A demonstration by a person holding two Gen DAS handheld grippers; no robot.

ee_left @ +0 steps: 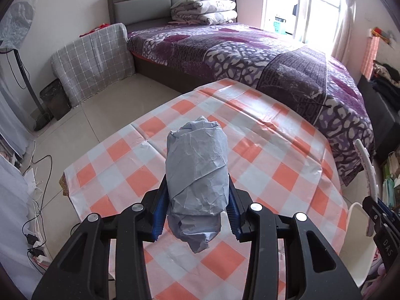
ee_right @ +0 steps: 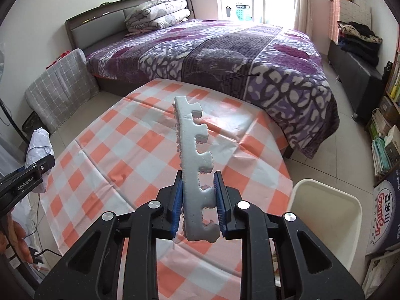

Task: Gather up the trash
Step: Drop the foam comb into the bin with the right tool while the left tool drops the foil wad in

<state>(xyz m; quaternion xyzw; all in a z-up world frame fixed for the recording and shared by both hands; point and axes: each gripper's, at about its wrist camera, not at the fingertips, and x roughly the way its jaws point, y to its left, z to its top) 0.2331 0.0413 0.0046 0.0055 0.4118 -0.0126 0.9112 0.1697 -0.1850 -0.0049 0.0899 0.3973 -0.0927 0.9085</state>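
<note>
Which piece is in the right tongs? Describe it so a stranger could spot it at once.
Start at the checked table in front of the bed. Above it, the right tongs grip a foam strip that sticks up from between the blue pads. It is white and flat with notches along one edge, unlike the crumpled paper wad in the left tongs.

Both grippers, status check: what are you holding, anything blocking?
Left gripper shut on crumpled paper wad. Right gripper shut on notched foam strip. Both lifted above checkered table. Nothing in the way.
</note>
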